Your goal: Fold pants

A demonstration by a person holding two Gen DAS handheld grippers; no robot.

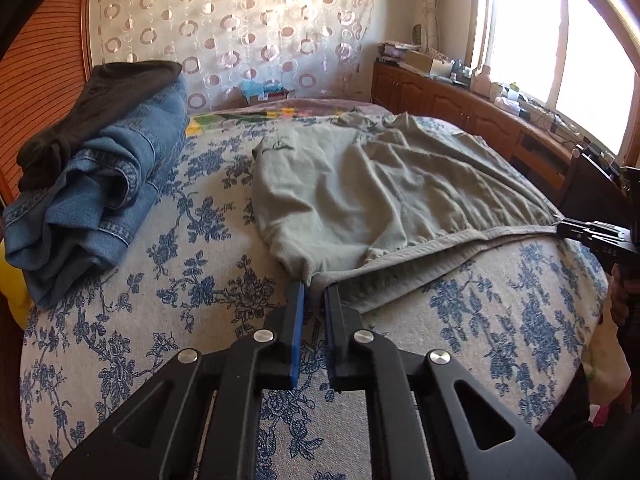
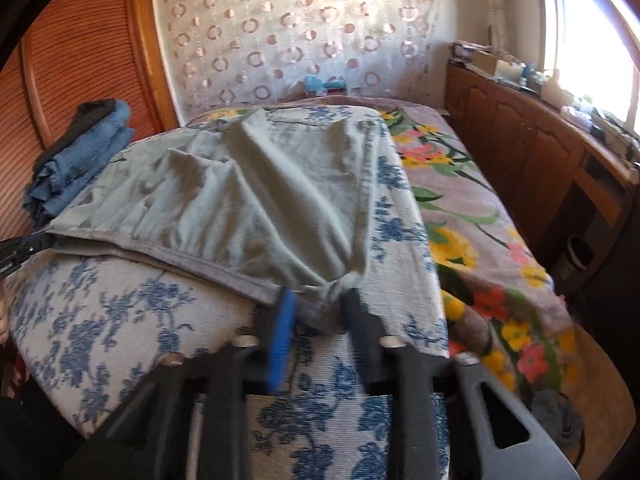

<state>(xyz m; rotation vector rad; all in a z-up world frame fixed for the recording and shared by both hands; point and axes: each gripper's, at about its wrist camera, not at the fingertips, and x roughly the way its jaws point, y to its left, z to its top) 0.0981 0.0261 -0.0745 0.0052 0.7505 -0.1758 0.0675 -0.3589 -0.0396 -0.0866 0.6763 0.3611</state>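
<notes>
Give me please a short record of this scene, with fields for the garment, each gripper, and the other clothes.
garment: grey-green pants, spread flat on the floral bed cover
left gripper: fingertips at the near-left corner of the waistband edge, jaws narrow
right gripper: at the near-right corner, cloth bunched between its fingers
other clothes: folded blue jeans with a dark garment on top, far left

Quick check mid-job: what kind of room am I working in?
Most likely a bedroom: a bed with a floral cover, a sheer curtain, and wooden cabinets under a window.

Black-framed left gripper, silver screws, one pad apparently blue.
</notes>
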